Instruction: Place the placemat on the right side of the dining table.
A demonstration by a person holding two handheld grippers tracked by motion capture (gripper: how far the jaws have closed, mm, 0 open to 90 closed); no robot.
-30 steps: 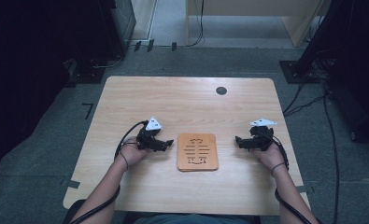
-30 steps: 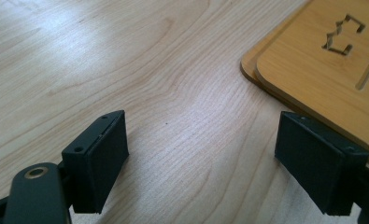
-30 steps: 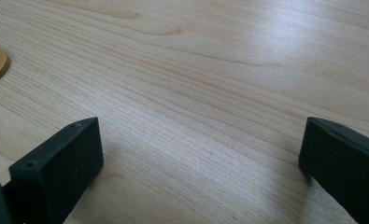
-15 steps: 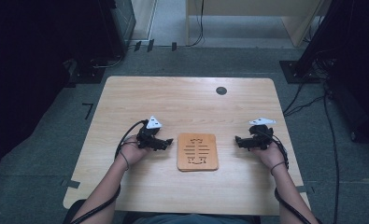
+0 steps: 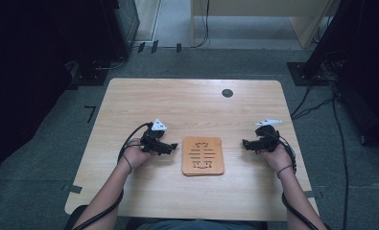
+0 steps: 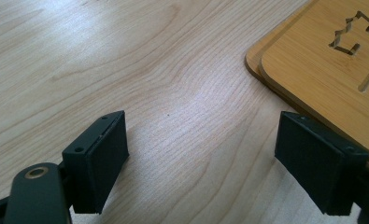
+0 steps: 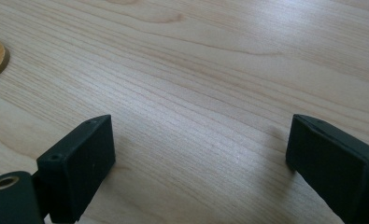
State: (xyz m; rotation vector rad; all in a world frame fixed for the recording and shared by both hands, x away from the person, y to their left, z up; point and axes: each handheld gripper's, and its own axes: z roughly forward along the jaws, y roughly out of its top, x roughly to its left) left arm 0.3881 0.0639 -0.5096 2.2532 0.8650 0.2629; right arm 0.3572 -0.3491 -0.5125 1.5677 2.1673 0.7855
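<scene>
On table (image 5: 129, 96) | both hands low | left tongs (image 5: 170, 148), right tongs (image 5: 246, 143) flank board (image 5: 203, 155)

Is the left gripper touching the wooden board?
Cannot tell. In the left gripper view the gripper's right pad overlaps the board's edge, hiding any gap. Its jaws stand open with bare table between them.

Two hand-held grippers, the left gripper (image 5: 173, 148) and the right gripper (image 5: 245, 143), flank what look like two stacked wooden boards (image 5: 203, 156) on one wooden table (image 5: 187, 103); one round dark grommet (image 5: 227, 93) sits near its far edge.
</scene>
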